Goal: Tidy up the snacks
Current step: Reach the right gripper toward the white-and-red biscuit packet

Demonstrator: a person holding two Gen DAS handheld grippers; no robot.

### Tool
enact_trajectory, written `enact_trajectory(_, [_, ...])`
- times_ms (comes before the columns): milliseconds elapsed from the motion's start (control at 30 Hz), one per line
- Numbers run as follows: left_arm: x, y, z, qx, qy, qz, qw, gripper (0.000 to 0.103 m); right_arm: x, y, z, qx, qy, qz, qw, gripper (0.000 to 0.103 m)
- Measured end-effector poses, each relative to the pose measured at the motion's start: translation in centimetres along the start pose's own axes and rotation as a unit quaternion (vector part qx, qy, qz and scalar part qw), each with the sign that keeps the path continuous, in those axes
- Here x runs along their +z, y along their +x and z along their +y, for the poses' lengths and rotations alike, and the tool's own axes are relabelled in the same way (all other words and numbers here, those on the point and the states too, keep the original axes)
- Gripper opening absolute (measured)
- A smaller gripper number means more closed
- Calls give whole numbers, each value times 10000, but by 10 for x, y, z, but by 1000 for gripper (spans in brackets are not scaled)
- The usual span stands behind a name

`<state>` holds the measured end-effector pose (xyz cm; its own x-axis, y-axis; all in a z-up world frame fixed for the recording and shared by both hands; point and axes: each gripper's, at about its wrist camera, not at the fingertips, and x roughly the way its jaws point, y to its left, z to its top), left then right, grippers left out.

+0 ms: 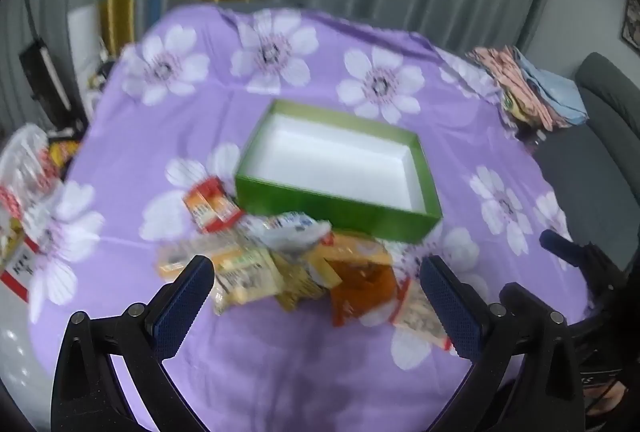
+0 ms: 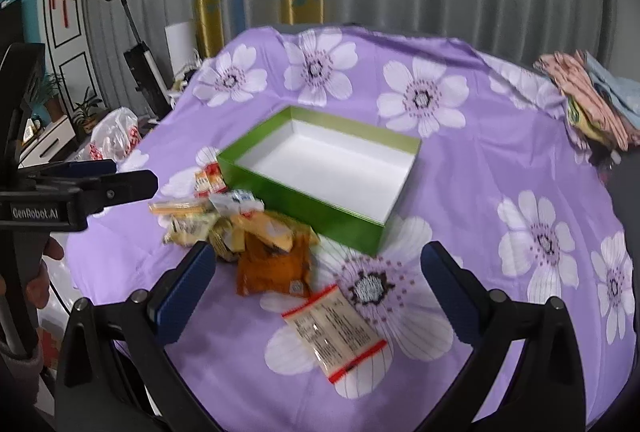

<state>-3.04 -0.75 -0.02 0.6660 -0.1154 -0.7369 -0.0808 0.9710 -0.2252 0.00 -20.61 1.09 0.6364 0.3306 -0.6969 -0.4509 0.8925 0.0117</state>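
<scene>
Blue-padded left claw (image 1: 316,296) wide open, right claw (image 2: 316,288) likewise, both empty

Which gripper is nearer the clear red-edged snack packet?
Right. The right gripper hangs open just above the clear red-edged snack packet; the left gripper hangs open over the snack pile beside it.

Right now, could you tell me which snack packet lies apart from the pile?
The clear packet with red ends. It lies alone on the cloth, between the right gripper's open fingers, while the others are heaped beside the green box.
</scene>
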Motion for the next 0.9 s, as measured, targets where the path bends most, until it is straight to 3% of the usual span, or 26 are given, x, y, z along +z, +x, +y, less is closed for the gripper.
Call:
enact_trajectory(167, [-16,26,-3,-534,-120,462,9974,102,-29,11,-18,-29,100,202,9997,103])
enact_trajectory(267, [-29,39,-8,-970,-291,715,9923,102,-47,18,-30,53,180,588,9981,102])
enact_trajectory(433, [-47,57,-18,-1266,-719,1001,9843,102,-71,34,-51,89,143,1011,9947,86])
enact_trajectory(500, [-51,63,-21,-1326,-868,1082,9814,102,-78,43,-57,261,203,1142,9929,77])
enact_trajectory(633, [-58,78,-28,-1360,-1061,1315,9762,102,-86,61,-65,600,90,1139,9916,75])
enact_trajectory(800, [-65,93,-43,-1235,-985,1425,9771,102,-88,89,-71,939,3,1229,9880,72])
enact_trajectory(900, [-71,107,-50,-1271,-1069,1672,9718,94,-91,103,-74,1329,224,1262,9828,72])
